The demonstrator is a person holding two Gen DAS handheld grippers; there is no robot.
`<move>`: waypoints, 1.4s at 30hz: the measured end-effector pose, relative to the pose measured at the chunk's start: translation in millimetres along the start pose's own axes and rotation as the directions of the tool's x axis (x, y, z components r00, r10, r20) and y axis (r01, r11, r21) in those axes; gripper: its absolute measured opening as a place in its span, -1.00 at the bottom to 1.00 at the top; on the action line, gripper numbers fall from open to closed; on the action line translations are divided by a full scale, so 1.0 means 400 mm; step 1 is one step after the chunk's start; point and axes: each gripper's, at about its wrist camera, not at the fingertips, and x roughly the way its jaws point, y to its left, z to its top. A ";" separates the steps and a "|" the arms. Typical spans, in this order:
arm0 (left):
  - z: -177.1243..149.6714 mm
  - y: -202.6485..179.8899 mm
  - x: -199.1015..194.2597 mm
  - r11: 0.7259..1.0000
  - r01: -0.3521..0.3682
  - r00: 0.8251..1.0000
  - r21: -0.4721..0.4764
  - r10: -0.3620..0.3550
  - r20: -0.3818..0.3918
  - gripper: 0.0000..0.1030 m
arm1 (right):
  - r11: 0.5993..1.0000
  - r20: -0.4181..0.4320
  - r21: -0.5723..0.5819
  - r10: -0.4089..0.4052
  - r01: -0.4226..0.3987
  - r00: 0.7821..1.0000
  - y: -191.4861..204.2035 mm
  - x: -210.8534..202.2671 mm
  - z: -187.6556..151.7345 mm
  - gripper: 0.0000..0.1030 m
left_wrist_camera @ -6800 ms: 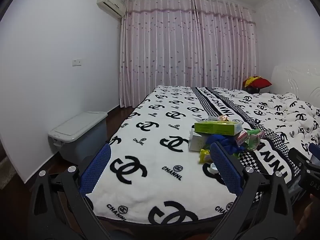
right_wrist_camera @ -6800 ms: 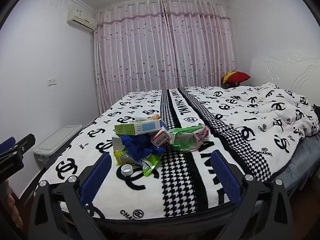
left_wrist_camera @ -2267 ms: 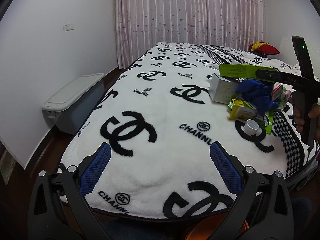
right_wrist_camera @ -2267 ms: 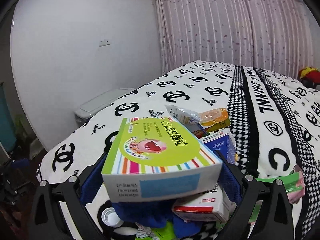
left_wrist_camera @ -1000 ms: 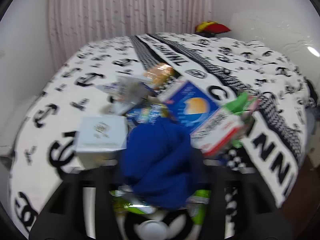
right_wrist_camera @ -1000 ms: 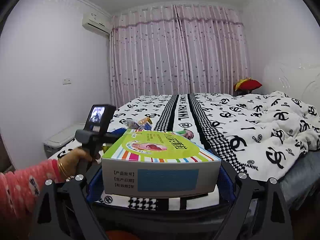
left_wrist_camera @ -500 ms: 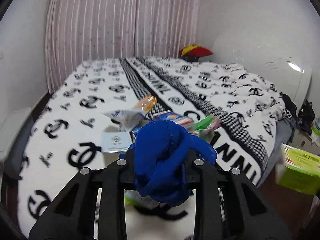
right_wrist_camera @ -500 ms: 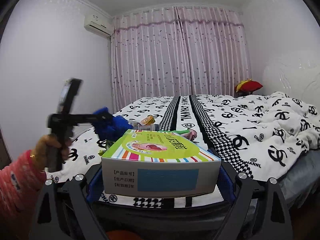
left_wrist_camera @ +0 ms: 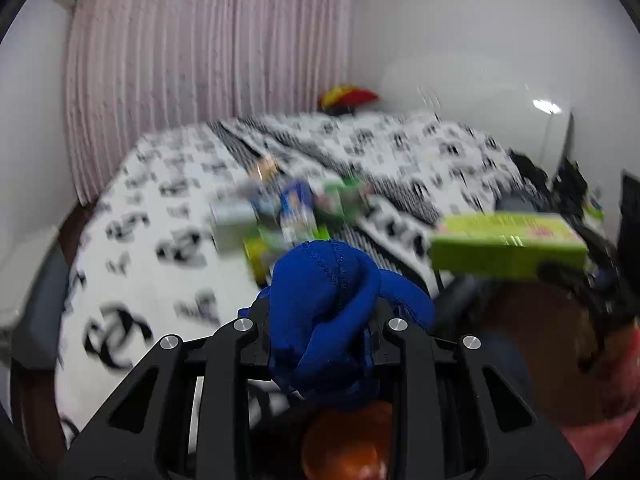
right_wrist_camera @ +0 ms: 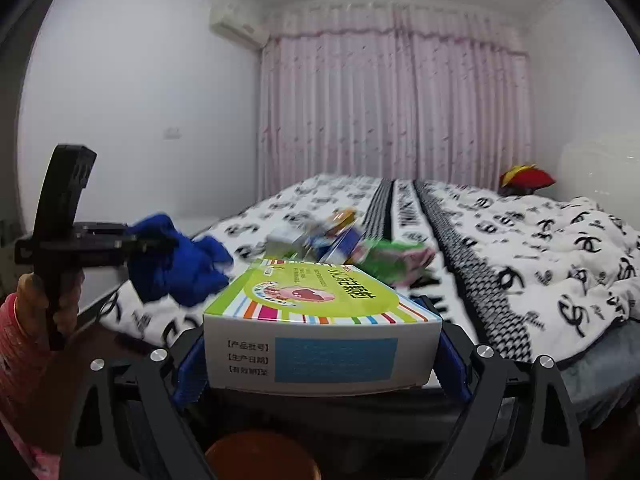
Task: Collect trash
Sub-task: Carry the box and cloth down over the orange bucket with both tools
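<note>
The left gripper point(left_wrist_camera: 322, 322) is pinched on a bunched blue cloth point(left_wrist_camera: 326, 312), which bulges above and below its fingers and hangs in the air off the foot of the bed point(right_wrist_camera: 520, 240). The right gripper point(right_wrist_camera: 320, 356) is clamped on a green-topped box point(right_wrist_camera: 320, 332) (white sides, a blue panel on the near face), held level between the blue pads point(right_wrist_camera: 450, 360). The remaining trash pile point(right_wrist_camera: 348, 240) lies on the bed's black-and-white blanket, near the striped band, blurred in both views. An orange-brown round object point(right_wrist_camera: 262, 456) sits below both grippers. Pink curtains point(right_wrist_camera: 396, 108) hang behind the bed.
</note>
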 end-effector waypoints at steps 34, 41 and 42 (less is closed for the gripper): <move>-0.627 -0.009 0.478 0.982 -0.075 0.666 -0.171 -0.078 -0.742 -0.40 | 0.997 -0.771 0.077 0.053 0.011 0.635 0.131 0.451 -0.552 0.73; -0.635 -0.018 0.486 0.983 -0.087 0.672 -0.160 -0.060 -0.738 -0.25 | 0.996 -0.776 0.086 0.059 0.012 0.628 0.117 0.451 -0.557 0.74; -0.635 -0.018 0.485 0.983 -0.087 0.675 -0.162 -0.061 -0.735 -0.21 | 0.996 -0.776 0.092 0.063 0.013 0.627 0.115 0.452 -0.556 0.75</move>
